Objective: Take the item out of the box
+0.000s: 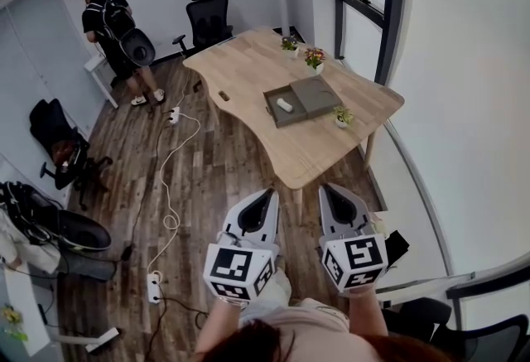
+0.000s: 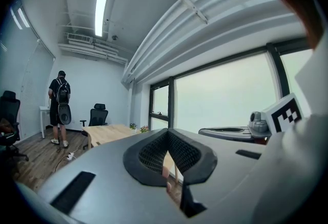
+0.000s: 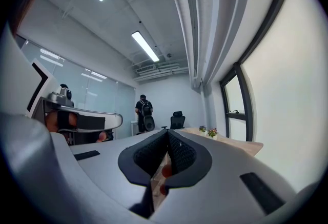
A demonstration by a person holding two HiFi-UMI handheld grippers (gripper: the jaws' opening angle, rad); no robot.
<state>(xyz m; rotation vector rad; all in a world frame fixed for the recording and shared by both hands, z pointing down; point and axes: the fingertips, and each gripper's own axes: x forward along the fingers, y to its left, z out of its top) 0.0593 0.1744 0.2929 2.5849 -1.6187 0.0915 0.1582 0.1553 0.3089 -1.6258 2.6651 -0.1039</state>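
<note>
**Box lies open on the far table**

The open box sits on the far wooden table, right of centre; a white item lies inside it; the left gripper and right gripper are near, well apart from the box, jaws clenched on nothing.

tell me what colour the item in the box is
White item, in the open grey box; head view shows it best.
</note>
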